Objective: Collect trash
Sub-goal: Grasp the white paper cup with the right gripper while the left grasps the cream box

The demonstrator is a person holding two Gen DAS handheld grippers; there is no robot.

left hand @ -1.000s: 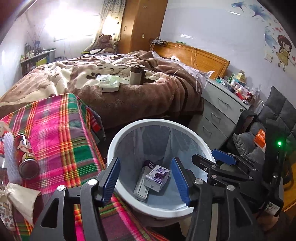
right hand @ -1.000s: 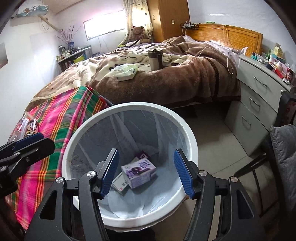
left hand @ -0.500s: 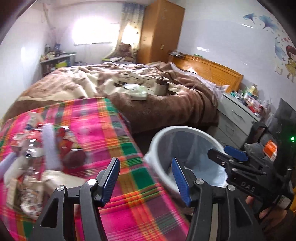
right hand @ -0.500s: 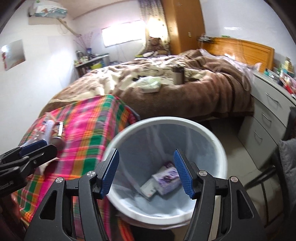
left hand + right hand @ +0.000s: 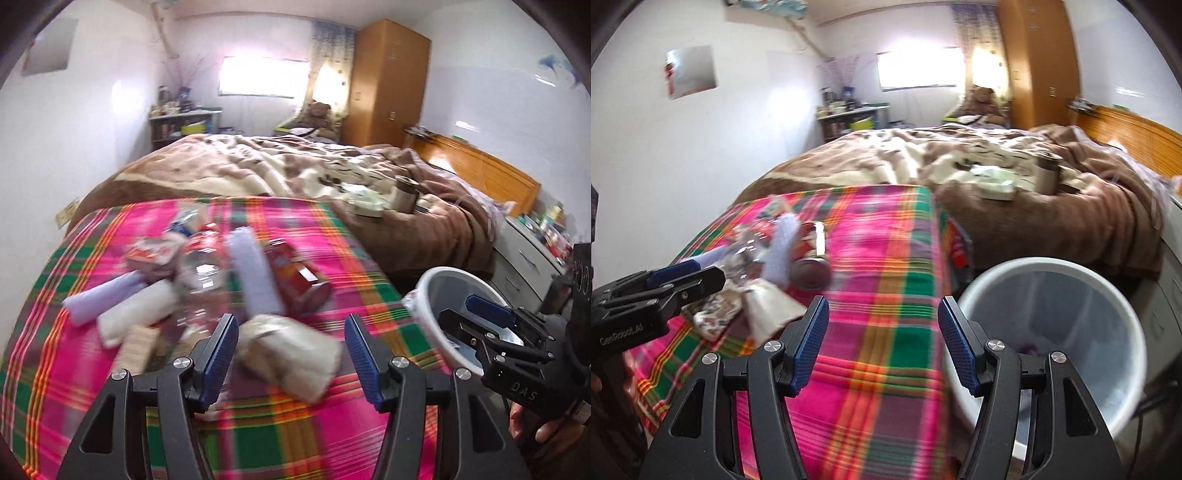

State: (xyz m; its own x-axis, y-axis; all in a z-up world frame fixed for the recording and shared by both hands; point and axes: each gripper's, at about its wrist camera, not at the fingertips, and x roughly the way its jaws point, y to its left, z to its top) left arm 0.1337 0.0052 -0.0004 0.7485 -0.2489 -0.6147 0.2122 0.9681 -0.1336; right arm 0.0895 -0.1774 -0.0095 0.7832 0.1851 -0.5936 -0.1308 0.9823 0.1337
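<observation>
Facing the crumpled wrapper (image 5: pixel 291 350) at lower centre (blurred, lying crosswise), the empty, wide-open left gripper (image 5: pixel 291 350) is nearer; the right gripper (image 5: pixel 882 343) gapes empty over bare tabletop (image 5: pixel 886 288).

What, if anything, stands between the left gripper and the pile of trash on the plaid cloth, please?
Nothing visible does. The left gripper is open just short of a pale wrapper at the near edge of the trash pile, with only plaid cloth beneath.
</observation>
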